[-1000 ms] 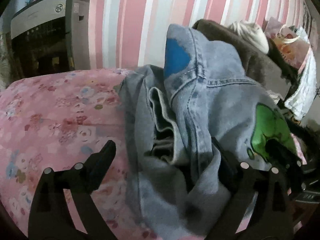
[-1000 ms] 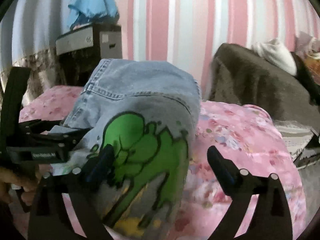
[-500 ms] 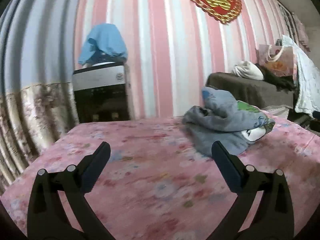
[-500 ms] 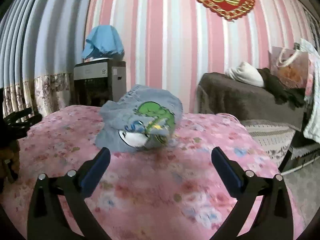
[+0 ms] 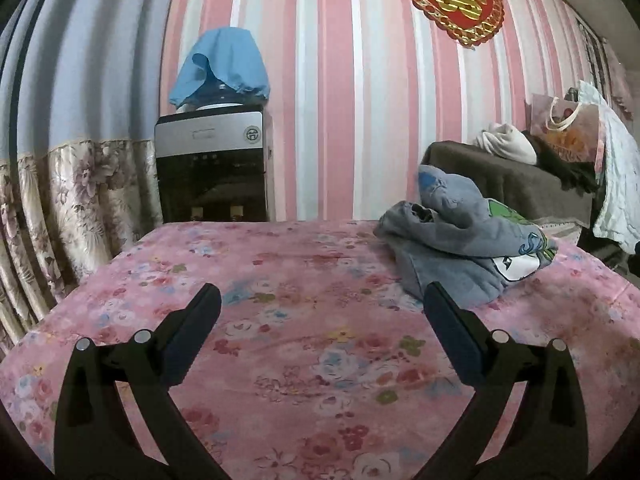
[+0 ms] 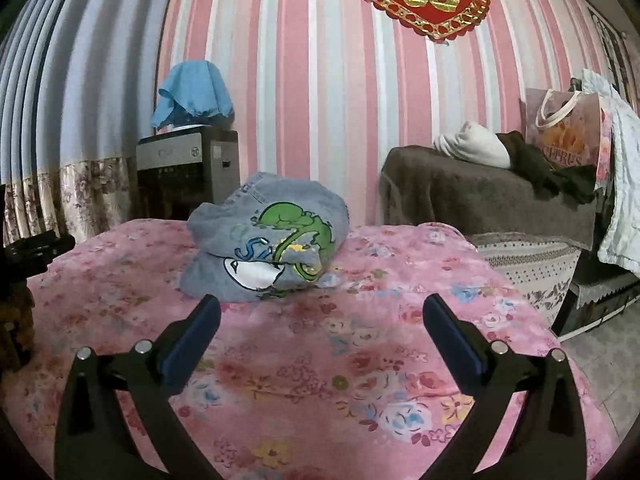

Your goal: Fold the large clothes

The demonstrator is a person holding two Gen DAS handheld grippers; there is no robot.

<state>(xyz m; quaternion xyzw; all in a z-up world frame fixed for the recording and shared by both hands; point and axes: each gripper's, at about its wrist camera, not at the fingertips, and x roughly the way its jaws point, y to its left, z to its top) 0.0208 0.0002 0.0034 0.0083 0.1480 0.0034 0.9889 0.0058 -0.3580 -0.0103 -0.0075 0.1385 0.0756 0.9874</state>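
Note:
A folded grey-blue denim garment (image 5: 460,236) with a green cartoon print lies in a bundle at the far side of the pink floral bed (image 5: 300,360). It also shows in the right wrist view (image 6: 272,240), with the print facing me. My left gripper (image 5: 320,312) is open and empty, low over the bed, well short and left of the garment. My right gripper (image 6: 320,316) is open and empty, just short of the garment. The left gripper's black frame (image 6: 36,248) shows at the left edge of the right wrist view.
A water dispenser (image 5: 212,172) with a blue cover stands behind the bed by the striped wall. A brown covered sofa (image 6: 480,196) with clothes and a gift bag (image 6: 564,136) stands at the right. A floral curtain (image 5: 60,220) hangs left. Floor shows at far right (image 6: 600,360).
Both grippers have let go of the denim garment and pulled back from it. The garment now rests folded on the bed, far from both.

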